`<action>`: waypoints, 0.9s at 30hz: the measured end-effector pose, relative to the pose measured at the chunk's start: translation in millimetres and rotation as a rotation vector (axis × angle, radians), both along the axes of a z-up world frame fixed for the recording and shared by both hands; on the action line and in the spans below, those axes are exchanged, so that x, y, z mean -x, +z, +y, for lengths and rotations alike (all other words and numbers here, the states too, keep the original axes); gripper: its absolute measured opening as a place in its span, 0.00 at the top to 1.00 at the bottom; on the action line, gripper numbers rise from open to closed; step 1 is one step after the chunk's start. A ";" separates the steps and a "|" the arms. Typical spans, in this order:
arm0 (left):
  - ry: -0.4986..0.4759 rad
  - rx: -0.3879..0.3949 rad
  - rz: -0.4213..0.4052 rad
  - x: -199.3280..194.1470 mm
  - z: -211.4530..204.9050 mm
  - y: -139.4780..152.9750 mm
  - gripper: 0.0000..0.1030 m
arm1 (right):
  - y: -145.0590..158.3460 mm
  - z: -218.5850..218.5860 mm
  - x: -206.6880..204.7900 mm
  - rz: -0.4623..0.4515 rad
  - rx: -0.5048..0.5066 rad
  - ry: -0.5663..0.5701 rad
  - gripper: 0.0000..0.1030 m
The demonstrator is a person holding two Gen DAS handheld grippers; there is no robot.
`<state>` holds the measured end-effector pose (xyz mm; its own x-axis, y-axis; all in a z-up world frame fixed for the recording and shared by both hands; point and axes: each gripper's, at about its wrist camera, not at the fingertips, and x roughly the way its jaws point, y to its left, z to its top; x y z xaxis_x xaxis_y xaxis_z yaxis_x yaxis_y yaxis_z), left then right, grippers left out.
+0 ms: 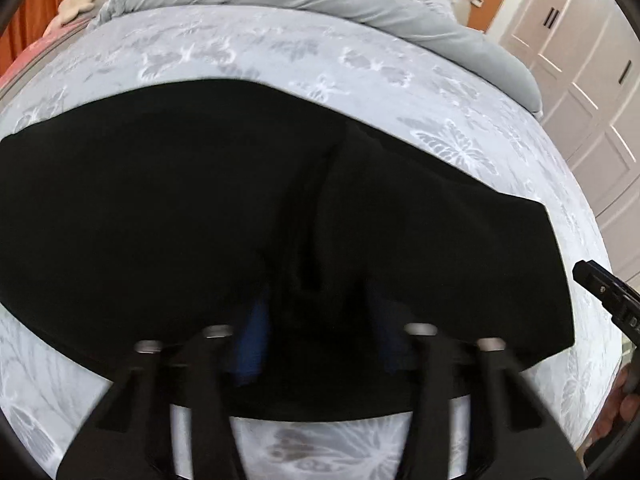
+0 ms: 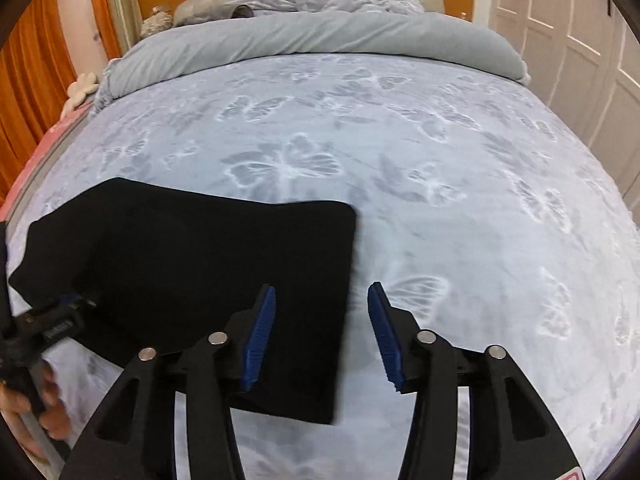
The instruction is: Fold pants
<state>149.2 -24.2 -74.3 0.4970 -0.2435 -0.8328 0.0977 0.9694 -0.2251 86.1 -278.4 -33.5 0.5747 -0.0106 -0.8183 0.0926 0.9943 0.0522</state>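
Looking down the left wrist view: black pants (image 1: 280, 216) lie flat on the bed (image 1: 280, 60), filling the frame's middle. Left hand-held gripper (image 1: 316, 344) sits over the pants' near edge, blue pads blurred; jaws look narrow w/ dark cloth between, grip can't be told. Right hand-held gripper's tip shows at 3 o'clock, off the pants' edge.

Right wrist view: right hand-held gripper (image 2: 322, 336) part-open, nothing between pads, straddling the pants' right edge; pants lie toward 9 o'clock. Folded duvet (image 2: 320, 36) at 12.
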 end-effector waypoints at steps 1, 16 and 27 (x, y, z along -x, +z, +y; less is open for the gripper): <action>-0.001 0.029 -0.010 -0.2 3.4 5.9 0.87 | 0.1 -6.3 0.2 0.003 0.001 -0.008 0.54; 0.050 0.047 0.028 8.9 52.9 10.2 0.80 | 9.8 -4.7 -1.0 -0.021 -0.018 -0.014 0.49; 0.403 0.114 -0.157 39.0 214.2 72.5 0.08 | 1.2 62.4 -13.5 -0.001 0.054 0.112 0.32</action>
